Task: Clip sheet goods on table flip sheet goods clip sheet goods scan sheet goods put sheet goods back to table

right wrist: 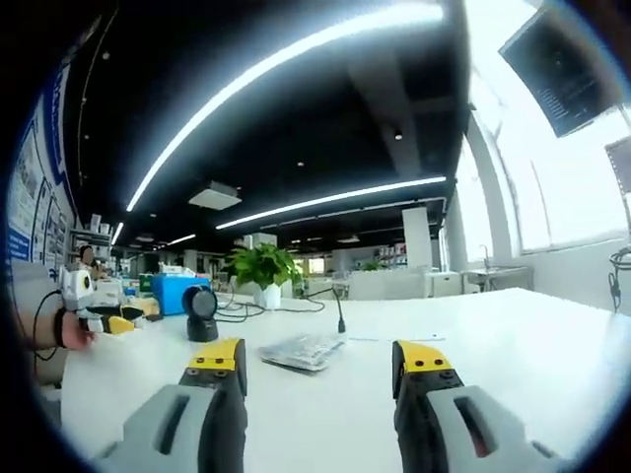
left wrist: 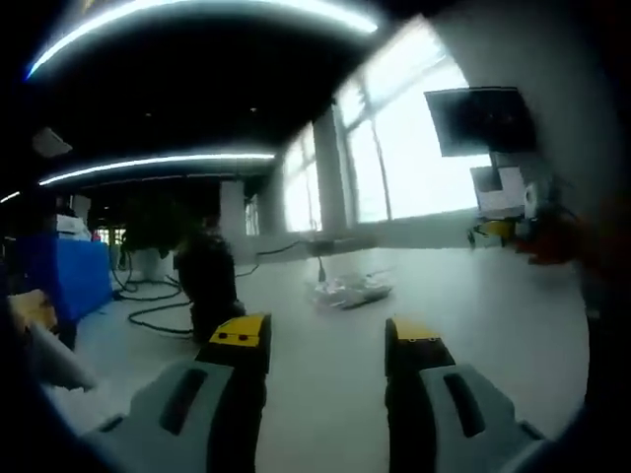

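Note:
A flat packet of sheet goods in clear wrap lies on the white table, a short way ahead of my right gripper. That gripper is open, nothing between its yellow-tipped jaws. The same packet lies further off in the left gripper view, ahead of my left gripper, which is also open and holds nothing. A black scanner stands on the table left of the packet; in the left gripper view the scanner is a dark blurred shape at the left. The left gripper enters the right gripper view at far left, held by a hand.
Black cables trail over the table near the scanner. A thin black stalk rises behind the packet. A potted plant and a blue box stand at the far side. A monitor hangs by the windows.

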Demonstrator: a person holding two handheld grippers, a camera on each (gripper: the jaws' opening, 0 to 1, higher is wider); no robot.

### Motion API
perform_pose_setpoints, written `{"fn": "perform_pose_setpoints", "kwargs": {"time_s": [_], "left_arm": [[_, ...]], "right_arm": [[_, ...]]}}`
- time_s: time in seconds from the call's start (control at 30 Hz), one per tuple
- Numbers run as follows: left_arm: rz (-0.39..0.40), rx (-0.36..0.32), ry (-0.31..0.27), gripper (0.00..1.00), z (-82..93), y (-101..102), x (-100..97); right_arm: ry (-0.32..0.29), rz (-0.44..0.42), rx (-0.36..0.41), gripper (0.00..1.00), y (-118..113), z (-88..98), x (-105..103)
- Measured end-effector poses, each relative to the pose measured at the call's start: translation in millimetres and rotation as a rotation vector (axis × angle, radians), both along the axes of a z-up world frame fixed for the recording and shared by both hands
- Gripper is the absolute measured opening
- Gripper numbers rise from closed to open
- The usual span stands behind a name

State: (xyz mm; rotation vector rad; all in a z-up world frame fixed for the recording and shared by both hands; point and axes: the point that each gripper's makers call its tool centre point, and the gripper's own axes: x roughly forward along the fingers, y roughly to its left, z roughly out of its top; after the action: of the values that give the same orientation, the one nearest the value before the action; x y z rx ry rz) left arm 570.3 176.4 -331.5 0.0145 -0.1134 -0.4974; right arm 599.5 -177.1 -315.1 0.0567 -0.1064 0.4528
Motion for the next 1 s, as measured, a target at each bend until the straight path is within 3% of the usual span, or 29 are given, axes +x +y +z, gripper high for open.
{"fn": "perform_pose_setpoints", "kwargs": {"time_s": [0.07, 0.13, 0.2, 0.27, 0.33, 0.43, 0.5, 0.77, 1.0], "left_arm": [[-0.002, -0.006, 0.005, 0.40, -4.7, -2.2, 0.1], [0.014, 0.058, 0.014, 0.41, -11.1, -1.6, 2.6], [0.010, 0.031, 0.022, 0.41, -11.4, -0.7, 3.5], [0.013, 0.025, 0.027, 0.41, -12.3, 0.0, 3.7], [0.018, 0.026, 0.027, 0.41, -12.6, 0.8, 4.0], [0.025, 0.030, 0.025, 0.41, -12.8, 1.2, 3.9], [0.030, 0.027, 0.026, 0.41, -13.0, 2.2, 4.3], [0.046, 0.021, 0.036, 0.41, -13.9, 5.5, 5.4], [0.038, 0.043, 0.033, 0.41, -15.4, 2.6, 4.4]], "right_arm": [[0.005, -0.009, -0.016, 0.54, -4.4, -8.0, -0.6], [0.020, -0.013, -0.010, 0.54, -7.2, -16.2, -0.4], [0.022, -0.024, 0.021, 0.55, -10.2, -22.6, 2.2], [-0.021, -0.040, -0.009, 0.54, -8.9, -13.5, 1.5], [-0.027, -0.014, 0.036, 0.55, -2.0, -10.0, 0.0], [-0.101, -0.004, -0.124, 0.57, 4.9, -15.0, -5.0], [-0.120, -0.008, -0.088, 0.58, 8.1, -8.0, -8.7], [-0.101, 0.000, -0.171, 0.57, 17.0, -18.0, -7.8], [-0.088, 0.014, -0.154, 0.49, 16.2, -18.9, -8.4]]}}
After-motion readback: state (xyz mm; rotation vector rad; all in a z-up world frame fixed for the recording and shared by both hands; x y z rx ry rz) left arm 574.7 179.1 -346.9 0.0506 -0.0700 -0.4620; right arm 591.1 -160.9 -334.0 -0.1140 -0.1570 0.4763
